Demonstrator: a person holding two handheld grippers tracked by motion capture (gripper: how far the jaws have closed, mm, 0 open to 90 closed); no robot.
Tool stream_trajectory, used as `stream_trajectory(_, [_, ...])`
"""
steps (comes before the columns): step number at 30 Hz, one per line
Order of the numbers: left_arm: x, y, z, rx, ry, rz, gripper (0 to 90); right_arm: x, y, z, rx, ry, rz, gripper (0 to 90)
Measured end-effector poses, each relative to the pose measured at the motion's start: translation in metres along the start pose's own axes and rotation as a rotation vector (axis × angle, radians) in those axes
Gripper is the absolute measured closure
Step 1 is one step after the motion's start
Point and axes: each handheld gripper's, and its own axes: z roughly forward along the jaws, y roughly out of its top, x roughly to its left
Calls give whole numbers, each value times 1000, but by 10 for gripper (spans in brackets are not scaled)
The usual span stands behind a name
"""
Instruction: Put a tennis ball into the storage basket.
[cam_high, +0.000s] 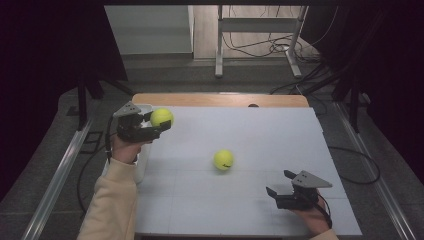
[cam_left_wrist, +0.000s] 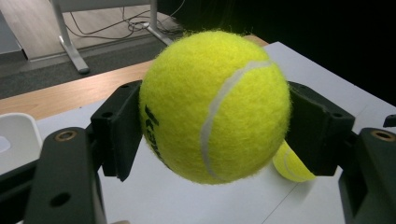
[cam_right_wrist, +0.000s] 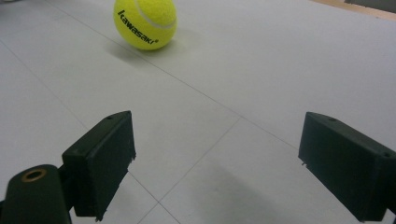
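A yellow tennis ball (cam_high: 161, 117) (cam_left_wrist: 215, 105) is clamped between the black jaws of my left gripper (cam_high: 157, 124) (cam_left_wrist: 215, 130), held above the table's far left corner. A second yellow tennis ball (cam_high: 223, 159) (cam_right_wrist: 145, 23) (cam_left_wrist: 292, 163) lies on the white tabletop near the middle, with black lettering on it. My right gripper (cam_high: 280, 183) (cam_right_wrist: 215, 163) rests low near the front right of the table, jaws wide apart with nothing between them, pointing toward that loose ball from some way off.
A white bin (cam_high: 142, 150) (cam_left_wrist: 16, 135) stands at the table's left edge, beside my left hand. The white tabletop (cam_high: 260, 140) has a wooden strip (cam_high: 220, 99) along its far edge. Beyond lie a desk frame (cam_high: 260, 40) and floor cables.
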Motion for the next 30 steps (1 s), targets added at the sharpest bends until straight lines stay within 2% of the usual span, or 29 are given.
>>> stream_trajectory(30, [34,-8,-14,-16,86,-74,267,0,0,0,0,-1,-1,111])
